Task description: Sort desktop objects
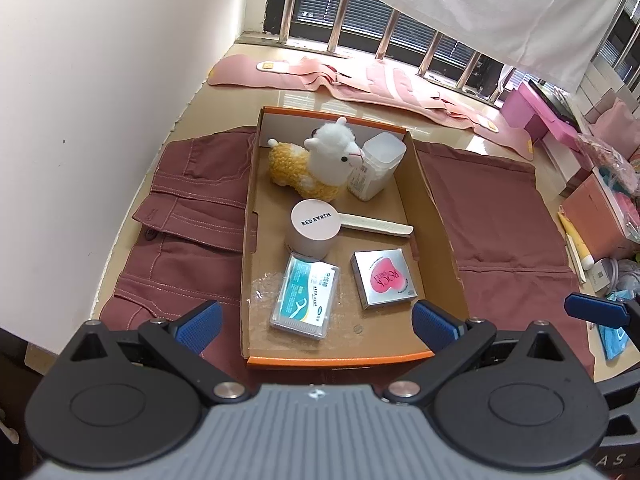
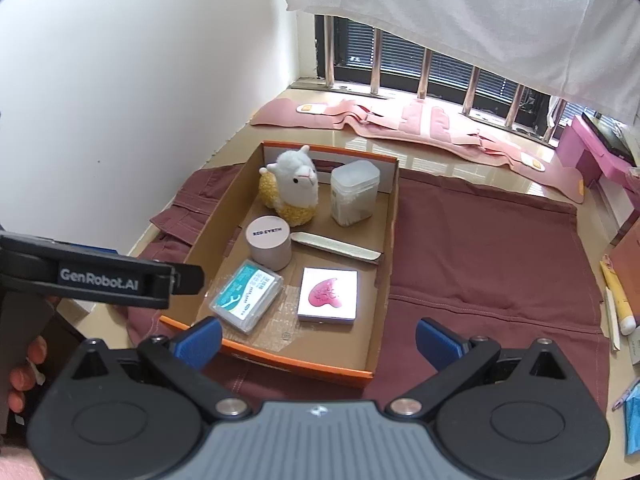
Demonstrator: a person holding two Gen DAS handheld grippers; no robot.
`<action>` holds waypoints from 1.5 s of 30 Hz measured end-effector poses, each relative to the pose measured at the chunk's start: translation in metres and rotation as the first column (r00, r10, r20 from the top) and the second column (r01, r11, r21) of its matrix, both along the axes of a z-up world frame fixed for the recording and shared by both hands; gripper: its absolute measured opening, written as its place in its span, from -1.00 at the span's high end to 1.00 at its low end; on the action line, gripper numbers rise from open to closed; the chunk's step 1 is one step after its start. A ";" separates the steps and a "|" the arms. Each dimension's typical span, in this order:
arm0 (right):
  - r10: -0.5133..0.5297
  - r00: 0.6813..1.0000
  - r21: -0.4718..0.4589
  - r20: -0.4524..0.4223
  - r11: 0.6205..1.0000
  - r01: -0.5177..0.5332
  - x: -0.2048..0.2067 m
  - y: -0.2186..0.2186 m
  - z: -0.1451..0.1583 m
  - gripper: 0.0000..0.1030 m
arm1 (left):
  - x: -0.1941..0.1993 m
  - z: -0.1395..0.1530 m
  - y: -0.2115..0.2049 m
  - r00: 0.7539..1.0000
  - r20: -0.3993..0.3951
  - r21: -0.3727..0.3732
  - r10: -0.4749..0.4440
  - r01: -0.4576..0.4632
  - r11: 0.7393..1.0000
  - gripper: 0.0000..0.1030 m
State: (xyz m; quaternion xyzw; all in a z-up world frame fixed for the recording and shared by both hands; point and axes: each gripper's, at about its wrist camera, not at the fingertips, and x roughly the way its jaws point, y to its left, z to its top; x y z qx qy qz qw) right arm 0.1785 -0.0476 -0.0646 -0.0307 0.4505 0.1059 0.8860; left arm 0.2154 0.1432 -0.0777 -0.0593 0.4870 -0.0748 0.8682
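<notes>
pink jar lid (image 1: 315, 218): "RED EARTH" | silver box (image 1: 383, 278): "ROCK" on pink heart | left hand-held gripper (image 2: 186, 278): "GenRobot.AI" | floss pick box (image 1: 305, 295): print unreadable

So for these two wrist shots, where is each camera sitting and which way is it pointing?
Left wrist: on the open left gripper, looking forward and down into the cardboard box; the right gripper's blue tip shows at right.
Right wrist: on the open right gripper, right of the box, facing the same way; the left gripper and the person's fingers show at left.
Shared: the box, alpaca plush and floss case.
</notes>
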 end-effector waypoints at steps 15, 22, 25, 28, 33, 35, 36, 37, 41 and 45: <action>0.025 1.000 -0.018 0.004 1.000 -0.025 -0.006 -0.005 0.004 -1.00 | -0.005 0.001 0.001 0.999 -0.008 -0.026 0.039 -0.039 0.999 -1.00; 0.029 1.000 -0.022 0.006 0.999 -0.029 -0.009 -0.007 0.005 -1.00 | -0.007 0.002 -0.002 0.999 0.001 -0.029 0.047 -0.047 0.998 -1.00; 0.031 1.000 -0.022 0.003 0.999 -0.031 -0.010 -0.007 0.004 -1.00 | -0.008 0.001 -0.001 0.999 -0.007 -0.042 0.048 -0.049 0.998 -1.00; 0.028 1.000 -0.020 0.003 0.999 -0.028 -0.010 -0.007 0.004 -1.00 | -0.009 0.000 -0.001 0.999 -0.009 -0.047 0.048 -0.048 0.998 -1.00; 0.023 1.000 -0.012 -0.001 1.000 -0.023 -0.011 -0.008 0.004 -1.00 | -0.010 0.001 -0.001 0.999 -0.007 -0.048 0.050 -0.050 0.998 -1.00; 0.020 1.000 -0.009 -0.004 1.000 -0.020 -0.011 -0.008 0.003 -1.00 | -0.011 0.001 -0.001 0.999 -0.006 -0.049 0.052 -0.052 0.997 -1.00; 0.019 1.000 -0.008 -0.005 1.000 -0.019 -0.011 -0.009 0.003 -1.00 | -0.011 0.001 -0.001 0.999 -0.006 -0.050 0.053 -0.054 0.997 -1.00; 0.018 1.000 -0.007 -0.006 1.000 -0.018 -0.011 -0.009 0.003 -1.00 | -0.011 0.001 0.000 0.998 -0.006 -0.052 0.055 -0.055 0.997 -1.00; 0.015 1.000 -0.005 -0.007 1.000 -0.015 -0.012 -0.009 0.002 -1.00 | -0.012 0.001 0.002 0.998 -0.008 -0.055 0.061 -0.062 0.997 -1.00; 0.016 1.000 -0.004 -0.008 1.000 -0.016 -0.012 -0.008 0.002 -1.00 | -0.013 0.001 0.002 0.998 -0.007 -0.054 0.065 -0.066 0.996 -1.00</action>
